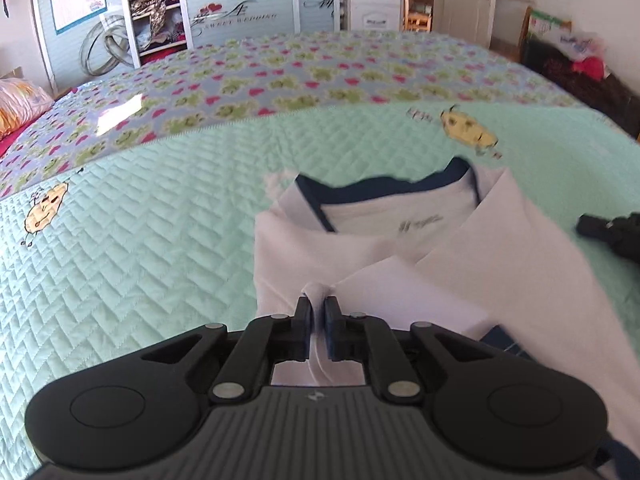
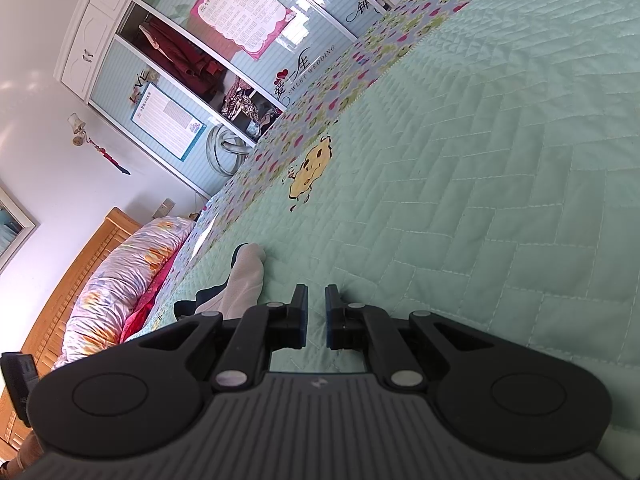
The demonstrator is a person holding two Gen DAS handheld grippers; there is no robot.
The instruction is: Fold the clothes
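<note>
my left gripper (image 1: 318,312) is pinched on a fold of the white shirt (image 1: 400,248), which lies on the green quilt (image 1: 140,240) just ahead of and under its fingers, navy collar (image 1: 384,190) farthest from me. my right gripper (image 2: 317,300) hangs nearly closed on nothing, a narrow gap showing between its pads; only a pale bit of the garment shows to its left. step in hand, as i judge it: carrying a side fold across the shirt's body. next, lay that fold flat and let go.
</note>
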